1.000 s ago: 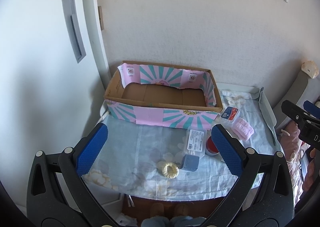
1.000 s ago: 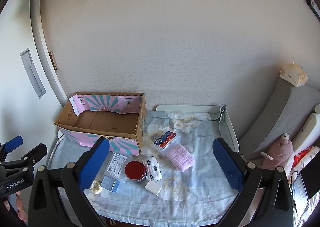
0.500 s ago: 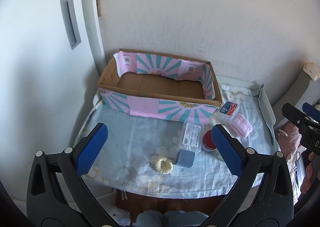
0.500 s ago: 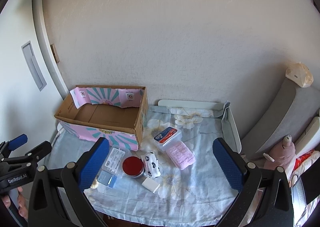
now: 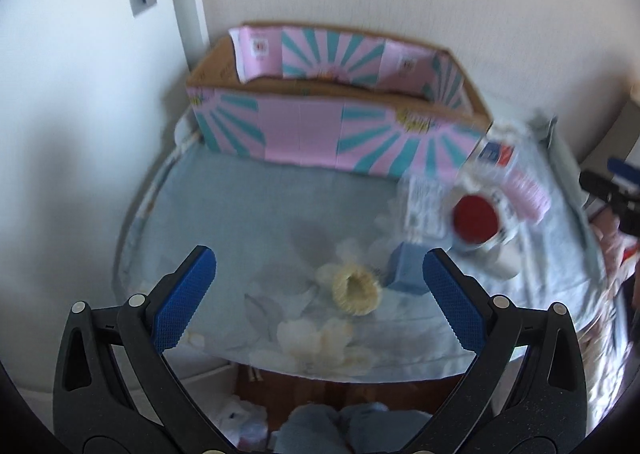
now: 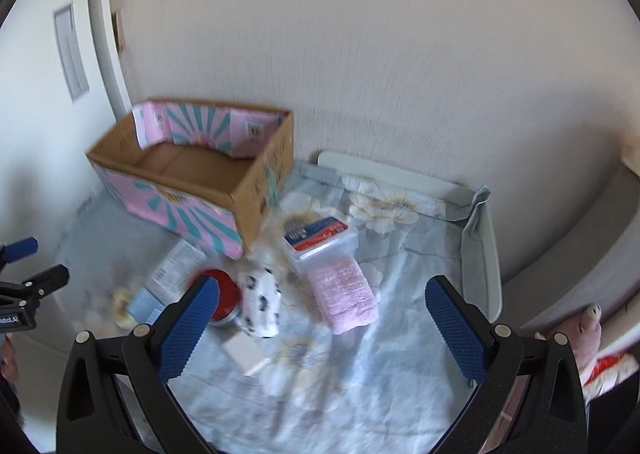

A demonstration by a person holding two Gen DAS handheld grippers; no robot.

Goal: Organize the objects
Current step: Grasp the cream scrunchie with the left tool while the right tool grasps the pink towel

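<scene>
Cardboard, pink and teal outside, the box [image 5: 340, 122] sits at upper centre of the left view and looks empty, so no sorting is done yet. Over the last second both cameras have dropped closer to the table [image 5: 256, 214], and both views now blur with motion. The left gripper [image 5: 320, 294] hangs released, jaws wide, holding nothing; the cream ring [image 5: 356, 290] lies between its fingers at lower centre, with the blue block [image 5: 404, 270] just beside it. The right gripper [image 6: 320, 330] is likewise wide and empty, over the pink cloth [image 6: 344, 294] and spotted roll [image 6: 262, 306]. The red lid [image 5: 476, 218], tub [image 6: 320, 240] and white block [image 6: 244, 352] lie where they were. Judging by this descent, a first pick is near, probably the ring.
</scene>
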